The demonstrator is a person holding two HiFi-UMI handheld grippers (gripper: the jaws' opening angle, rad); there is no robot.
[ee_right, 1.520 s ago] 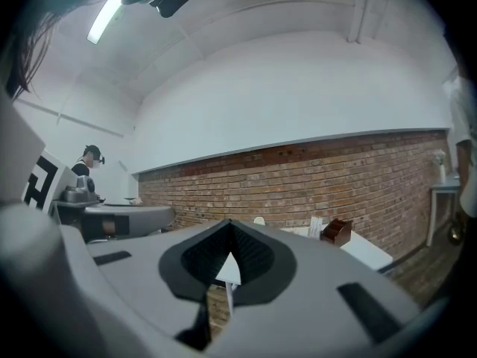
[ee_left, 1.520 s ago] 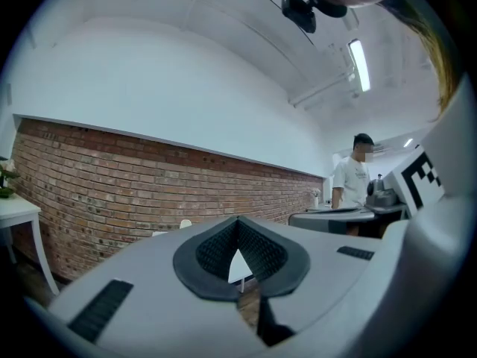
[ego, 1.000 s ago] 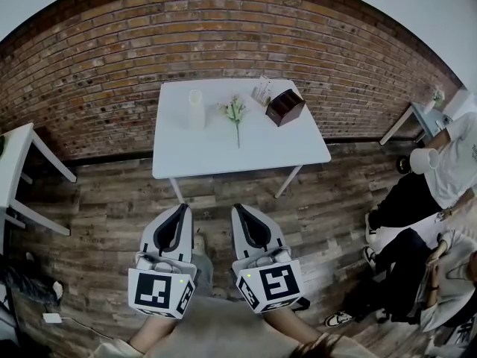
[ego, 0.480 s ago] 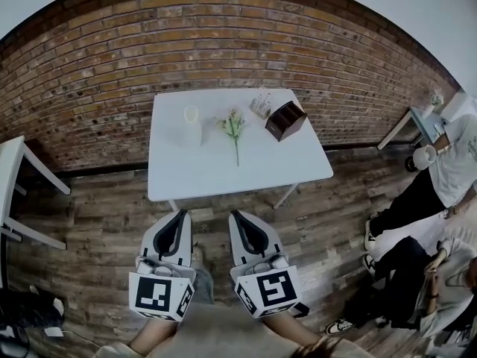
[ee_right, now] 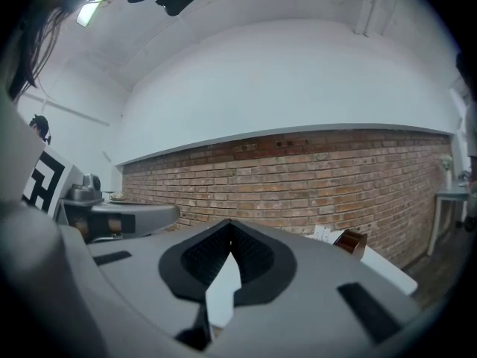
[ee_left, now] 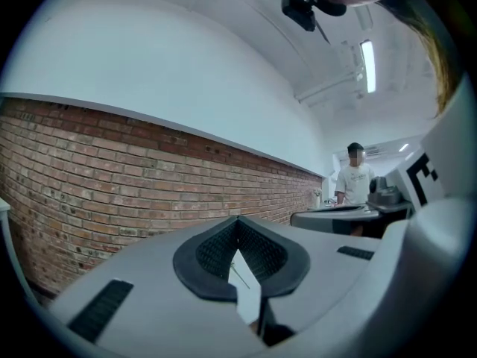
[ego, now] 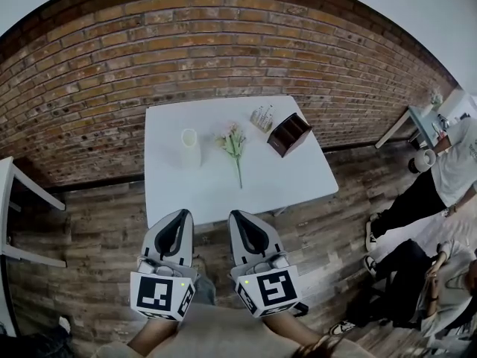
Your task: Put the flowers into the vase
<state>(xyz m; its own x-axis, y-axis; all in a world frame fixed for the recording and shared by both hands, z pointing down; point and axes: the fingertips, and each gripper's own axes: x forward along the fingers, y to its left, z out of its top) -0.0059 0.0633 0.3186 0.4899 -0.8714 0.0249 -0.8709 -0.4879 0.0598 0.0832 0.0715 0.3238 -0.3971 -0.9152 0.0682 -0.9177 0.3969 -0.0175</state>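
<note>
well, the flowers (ego: pixel 235 144) lie flat near the middle of the white table (ego: pixel 223 192), blooms toward the brick wall (ego: pixel 223 51) and stem pointing back at the person. the pale vase (ego: pixel 189 148) stands upright just beside them on the left, not touching. a wooden box (ego: pixel 289 133) sits to their right. the left gripper (ego: pixel 181 215) and right gripper (ego: pixel 237 215) hang side by side over the floor, short of the table's near edge, each with its jaws pressed together and nothing between them. to do this step well, i'd judge one gripper should open before reaching in, then pinch the stem low, clear of the blooms. nothing blocks the near table edge, and the people (ego: pixel 455 162) at the right are well apart.
</note>
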